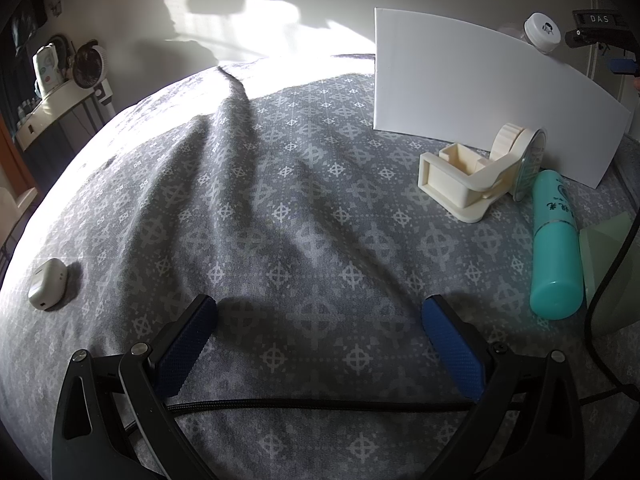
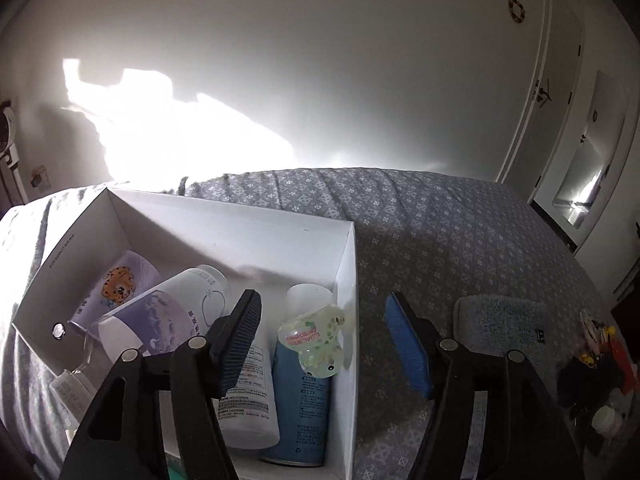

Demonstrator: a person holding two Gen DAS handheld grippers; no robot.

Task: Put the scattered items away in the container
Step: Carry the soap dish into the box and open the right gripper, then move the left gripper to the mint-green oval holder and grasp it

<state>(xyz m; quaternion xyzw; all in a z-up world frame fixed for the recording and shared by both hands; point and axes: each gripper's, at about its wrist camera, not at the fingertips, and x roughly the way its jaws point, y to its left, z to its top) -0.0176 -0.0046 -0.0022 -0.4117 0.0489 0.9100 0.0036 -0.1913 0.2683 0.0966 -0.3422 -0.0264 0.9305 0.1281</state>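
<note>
In the left wrist view my left gripper (image 1: 320, 316) is open and empty, low over the grey patterned bedspread (image 1: 248, 216). A cream tape dispenser (image 1: 476, 172) and a teal tube (image 1: 556, 244) lie to its right, beside the white box's outer wall (image 1: 472, 88). A small white case (image 1: 47, 285) lies far left. In the right wrist view my right gripper (image 2: 324, 312) is open above the white box (image 2: 344, 264). A small clear speckled bottle (image 2: 318, 342) sits between its fingers, over a blue can (image 2: 300, 412). The box also holds a white bottle (image 2: 248, 392) and lavender containers (image 2: 156, 316).
A grey fluffy pad (image 2: 496, 320) and a heap of small dark and coloured items (image 2: 596, 372) lie right of the box. A pale green object (image 1: 608, 268) and a black cable (image 1: 608, 280) are at the left view's right edge. A shelf with a fan (image 1: 86, 68) stands beyond the bed.
</note>
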